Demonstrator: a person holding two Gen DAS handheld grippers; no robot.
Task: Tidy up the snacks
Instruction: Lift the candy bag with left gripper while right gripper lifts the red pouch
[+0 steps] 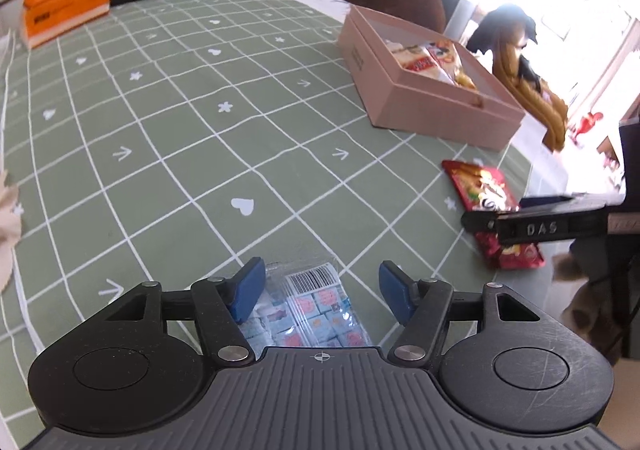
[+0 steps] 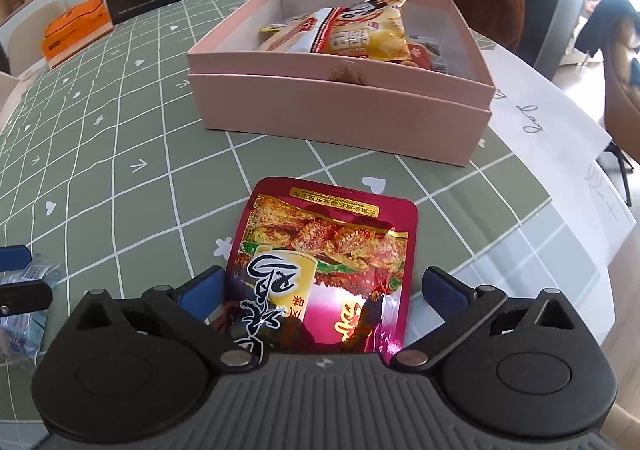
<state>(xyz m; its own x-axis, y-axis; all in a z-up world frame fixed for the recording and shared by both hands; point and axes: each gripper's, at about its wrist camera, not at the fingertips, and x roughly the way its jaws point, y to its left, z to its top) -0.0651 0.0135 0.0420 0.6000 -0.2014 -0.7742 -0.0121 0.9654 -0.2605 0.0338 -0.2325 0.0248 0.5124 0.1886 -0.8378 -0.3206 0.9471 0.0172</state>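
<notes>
Red pouch (image 2: 324,278): flat on counter (image 2: 120,169), lower centre of right view, long axis pointing up-frame toward pink box (image 2: 340,105). Right gripper (image 2: 320,290) jaws wide, astride it, not pressing. Left gripper (image 1: 320,290) jaws wide, over clear packet (image 1: 312,306), gripping nothing.

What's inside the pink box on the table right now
The pink box holds a yellow chip bag lying atop other snack packets; whatever lies under them is covered.
</notes>
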